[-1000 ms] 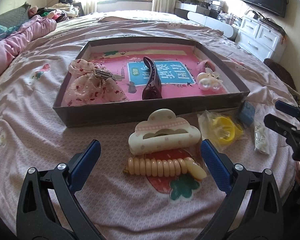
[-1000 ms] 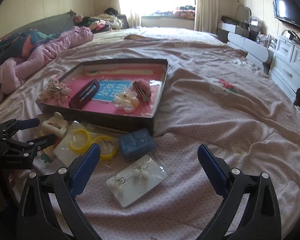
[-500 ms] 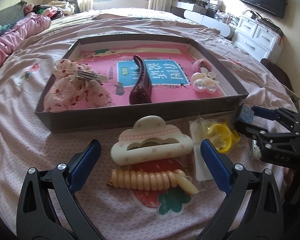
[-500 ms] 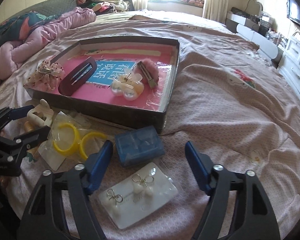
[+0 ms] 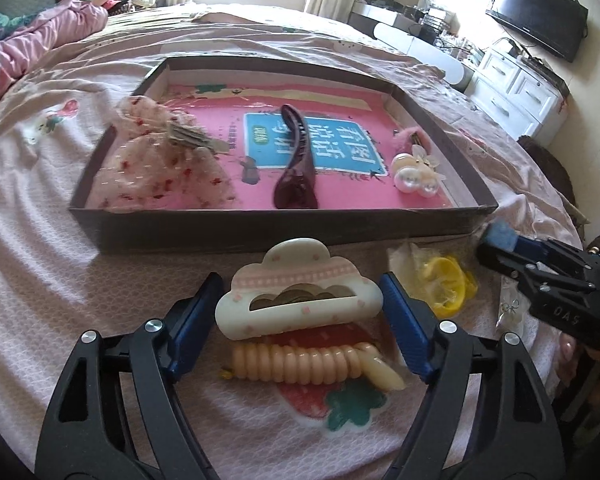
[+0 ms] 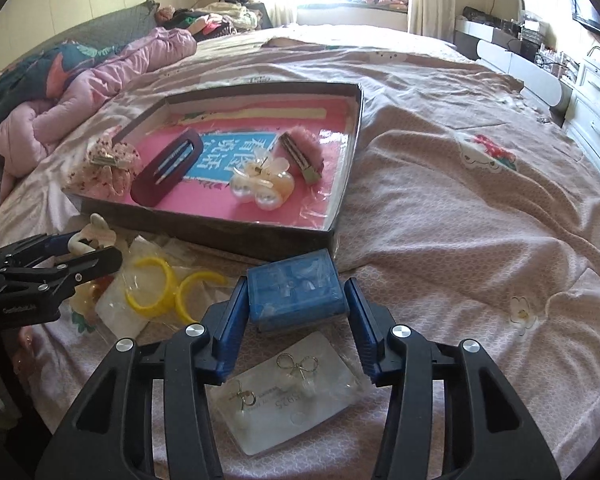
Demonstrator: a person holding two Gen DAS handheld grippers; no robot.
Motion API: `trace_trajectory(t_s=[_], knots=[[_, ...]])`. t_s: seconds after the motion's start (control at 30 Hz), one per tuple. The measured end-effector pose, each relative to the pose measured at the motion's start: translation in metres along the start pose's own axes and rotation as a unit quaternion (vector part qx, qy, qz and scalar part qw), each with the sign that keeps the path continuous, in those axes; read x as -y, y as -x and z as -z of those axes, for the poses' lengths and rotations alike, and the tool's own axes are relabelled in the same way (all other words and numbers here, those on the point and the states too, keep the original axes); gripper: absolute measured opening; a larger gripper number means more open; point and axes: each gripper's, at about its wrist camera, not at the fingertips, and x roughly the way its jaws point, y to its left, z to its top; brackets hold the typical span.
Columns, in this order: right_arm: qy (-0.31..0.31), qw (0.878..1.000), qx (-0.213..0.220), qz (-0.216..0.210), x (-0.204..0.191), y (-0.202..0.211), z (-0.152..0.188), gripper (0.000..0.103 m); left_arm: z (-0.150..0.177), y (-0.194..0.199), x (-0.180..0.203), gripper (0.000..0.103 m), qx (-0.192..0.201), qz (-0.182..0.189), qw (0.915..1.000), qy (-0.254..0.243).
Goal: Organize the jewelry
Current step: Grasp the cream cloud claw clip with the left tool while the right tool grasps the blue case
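My left gripper (image 5: 300, 312) closes its jaws around the cloud-shaped claw clip (image 5: 298, 292); my right gripper (image 6: 296, 312), right of that clip, closes likewise.

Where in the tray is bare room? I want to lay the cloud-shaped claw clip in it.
In the tray, the back strip and the floor between maroon clip and pearl clip are bare. The bow crowds the left end.

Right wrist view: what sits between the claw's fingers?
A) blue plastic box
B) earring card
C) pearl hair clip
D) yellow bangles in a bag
A: the blue plastic box lies on the bedspread between the closing fingers of the right claw, while the earring card lies nearer the camera and the yellow bangles off to the left.
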Motion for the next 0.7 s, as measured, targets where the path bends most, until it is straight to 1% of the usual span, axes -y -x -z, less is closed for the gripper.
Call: trace_trajectory(t_s=[0.1,0.27,0.4,0.43,0.47,0.57,0.7], knots=[[-0.004,1.000,0.015,-0.005,0.001,0.008,0.000,0.046,0.001,0.006,-0.006,0.070,0.003,-0.007,1.0000,0.000],[-0.001,0.999,0.038,-0.013,-0.002,0.020,-0.001,0.046,0.002,0.017,-0.016,0.070,0.010,-0.006,0.9999,0.008],[0.010,0.998,0.054,-0.019,-0.008,0.028,0.000,0.045,0.001,0.033,-0.021,0.070,0.028,-0.004,0.9996,0.008],[0.012,0.998,0.057,-0.021,-0.009,0.029,0.000,0.045,0.000,0.035,-0.021,0.069,0.031,-0.004,0.9995,0.008],[0.013,0.998,0.060,-0.024,-0.010,0.031,0.000,0.045,0.000,0.039,-0.022,0.064,0.037,-0.003,0.9993,0.007],[0.016,0.997,0.070,-0.037,-0.016,0.036,0.001,0.045,0.000,0.050,-0.023,0.063,0.050,-0.002,0.9987,0.006],[0.029,0.996,0.074,-0.038,-0.023,0.038,0.003,0.045,-0.002,0.057,-0.024,0.063,0.059,-0.002,0.9982,0.005]])
